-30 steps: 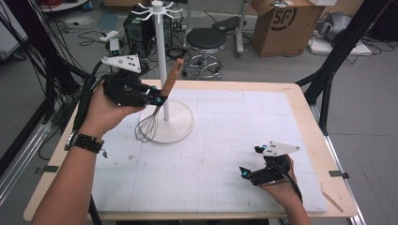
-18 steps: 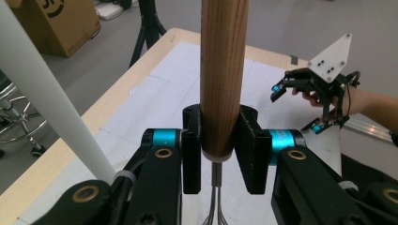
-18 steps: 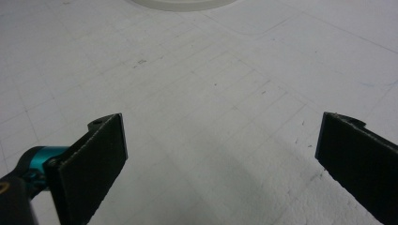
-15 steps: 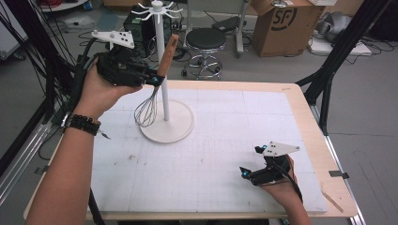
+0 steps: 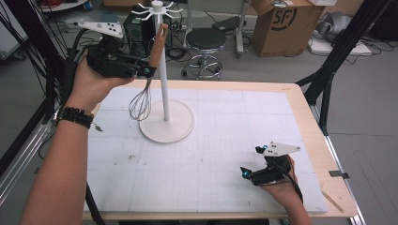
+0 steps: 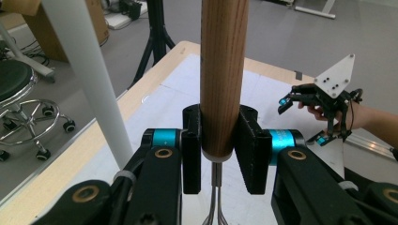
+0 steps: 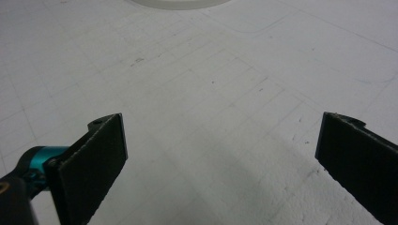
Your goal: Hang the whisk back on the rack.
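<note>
1. Left gripper raised above the table's far left corner, jaws clamped on the wooden handle of a whisk.
2. Whisk upright, wire end hanging clear of the white mat, just beside the pole of a white stand.
3. Right gripper low over the mat near the front right edge, jaws wide apart, holding nothing.
4. Round stand base resting on the mat.

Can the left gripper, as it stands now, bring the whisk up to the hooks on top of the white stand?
Probably yes. The left gripper holds the whisk upright beside the pole, the handle top near the hooks, with nothing between them.
</note>
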{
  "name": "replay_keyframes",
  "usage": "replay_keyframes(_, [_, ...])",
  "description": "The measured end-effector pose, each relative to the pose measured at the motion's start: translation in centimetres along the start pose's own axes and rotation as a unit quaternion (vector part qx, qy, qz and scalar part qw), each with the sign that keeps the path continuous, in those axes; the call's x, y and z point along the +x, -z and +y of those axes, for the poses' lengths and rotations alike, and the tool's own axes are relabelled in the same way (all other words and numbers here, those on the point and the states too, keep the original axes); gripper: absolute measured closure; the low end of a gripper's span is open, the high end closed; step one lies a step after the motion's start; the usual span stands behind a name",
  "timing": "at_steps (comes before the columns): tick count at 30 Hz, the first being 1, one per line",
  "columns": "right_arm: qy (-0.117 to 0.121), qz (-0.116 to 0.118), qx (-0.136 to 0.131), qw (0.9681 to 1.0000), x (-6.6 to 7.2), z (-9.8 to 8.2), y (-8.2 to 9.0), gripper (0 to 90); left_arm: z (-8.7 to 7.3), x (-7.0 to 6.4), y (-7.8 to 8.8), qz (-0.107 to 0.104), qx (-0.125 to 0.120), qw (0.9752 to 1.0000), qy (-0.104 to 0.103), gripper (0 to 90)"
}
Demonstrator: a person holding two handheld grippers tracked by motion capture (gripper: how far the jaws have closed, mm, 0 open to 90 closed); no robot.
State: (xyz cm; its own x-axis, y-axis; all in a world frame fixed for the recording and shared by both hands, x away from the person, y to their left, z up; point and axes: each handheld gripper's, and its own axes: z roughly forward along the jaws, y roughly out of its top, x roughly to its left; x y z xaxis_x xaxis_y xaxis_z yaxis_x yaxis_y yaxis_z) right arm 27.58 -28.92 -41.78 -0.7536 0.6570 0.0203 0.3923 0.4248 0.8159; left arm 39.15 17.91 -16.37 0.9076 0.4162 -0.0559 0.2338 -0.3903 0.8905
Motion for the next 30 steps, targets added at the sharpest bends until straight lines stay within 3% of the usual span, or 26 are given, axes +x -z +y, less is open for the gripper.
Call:
replay_keyframes(15, [-0.002, -0.004, -0.001, 1.0000, -0.1, -0.1, 0.0, 1.3, 0.3, 2.0, -0.2, -0.001, -0.013, 0.9999, 0.011, 73.4])
replay_keyframes(23, [-0.003, -0.003, 0.000, 1.0000, -0.1, -0.1, 0.2, 1.4, 0.5, 2.5, -1.9, 0.001, -0.004, 0.9998, 0.018, 73.4])
replay_keyframes(30, [-0.004, -0.004, -0.002, 1.0000, -0.2, -0.3, 0.3, 1.3, 0.5, 3.1, -2.9, -0.004, -0.010, 0.9995, 0.030, 73.2])
